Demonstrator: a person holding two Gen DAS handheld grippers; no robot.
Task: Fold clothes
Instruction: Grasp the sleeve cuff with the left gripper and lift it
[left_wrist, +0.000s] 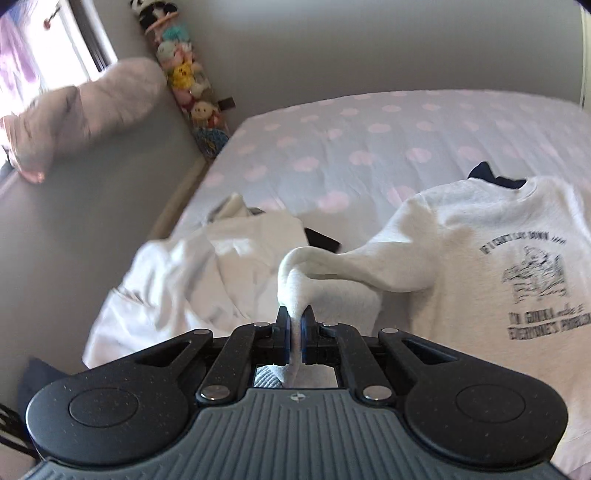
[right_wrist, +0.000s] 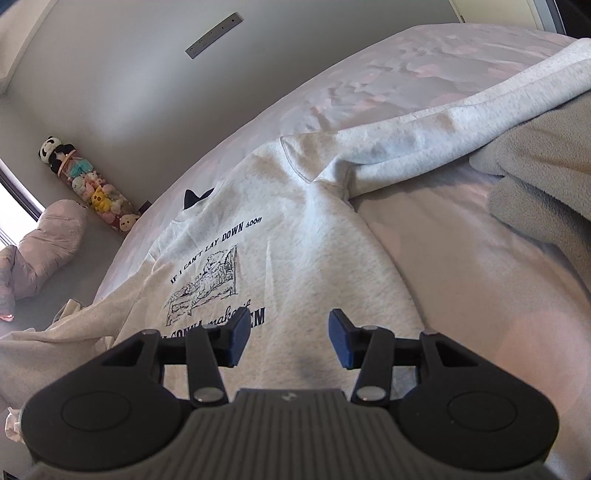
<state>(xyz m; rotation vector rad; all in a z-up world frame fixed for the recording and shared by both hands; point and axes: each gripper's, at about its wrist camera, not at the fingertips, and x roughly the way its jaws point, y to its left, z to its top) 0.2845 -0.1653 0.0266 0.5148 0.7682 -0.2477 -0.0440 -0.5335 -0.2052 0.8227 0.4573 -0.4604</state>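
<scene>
Left gripper (left_wrist: 294, 320) is clamped on the sleeve (left_wrist: 332, 266) of a light grey sweatshirt (left_wrist: 498, 236), lifting it off the bed (left_wrist: 369, 125). Right gripper (right_wrist: 286, 338) hovers low over the sweatshirt's printed front (right_wrist: 207, 280), its jaws spread apart and holding nothing. Only the left view shows white garments (left_wrist: 177, 273) heaped beside the sweatshirt. Only the right view shows a grey blanket (right_wrist: 546, 173) beyond the other sleeve (right_wrist: 443, 129).

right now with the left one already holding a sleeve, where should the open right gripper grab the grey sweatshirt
Probably the other sleeve, which lies stretched out flat across the bed to the upper right of the sweatshirt body. Come from above near its far end, jaws straddling its narrow width. The right gripper hangs open over the hem; the left gripper pinches the bunched first sleeve.
</scene>
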